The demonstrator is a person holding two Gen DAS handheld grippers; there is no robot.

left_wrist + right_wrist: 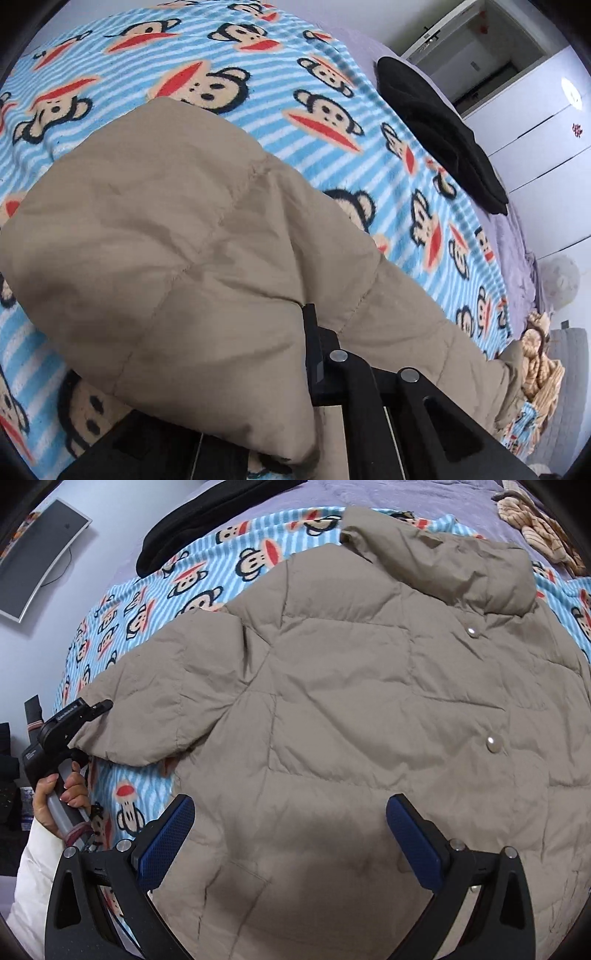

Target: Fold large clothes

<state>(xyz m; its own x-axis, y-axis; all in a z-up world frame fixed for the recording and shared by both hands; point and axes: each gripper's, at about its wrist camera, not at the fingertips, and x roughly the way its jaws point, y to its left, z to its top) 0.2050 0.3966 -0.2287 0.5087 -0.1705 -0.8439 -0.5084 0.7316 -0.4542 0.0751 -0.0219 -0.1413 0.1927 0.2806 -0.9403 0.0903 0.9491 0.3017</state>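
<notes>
Puffer jacket [369, 709], beige and quilted, lies spread across the monkey-print blanket [122, 616] on my bed, collar toward the far side. At the left edge of the right wrist view, my left hand [61, 794] holds the left gripper [99, 707], clamped shut on the jacket's sleeve cuff [110, 734]; the left wrist view shows the sleeve bunched over the fingers. A black garment [207, 513] lies beyond the blanket, near the jacket's shoulder. My right gripper [290, 834] hovers over the jacket's lower body with its blue pads [166, 845] spread wide, holding nothing. Two snap buttons [493, 744] run up the front. A tan knitted item [539, 528] sits far right.
</notes>
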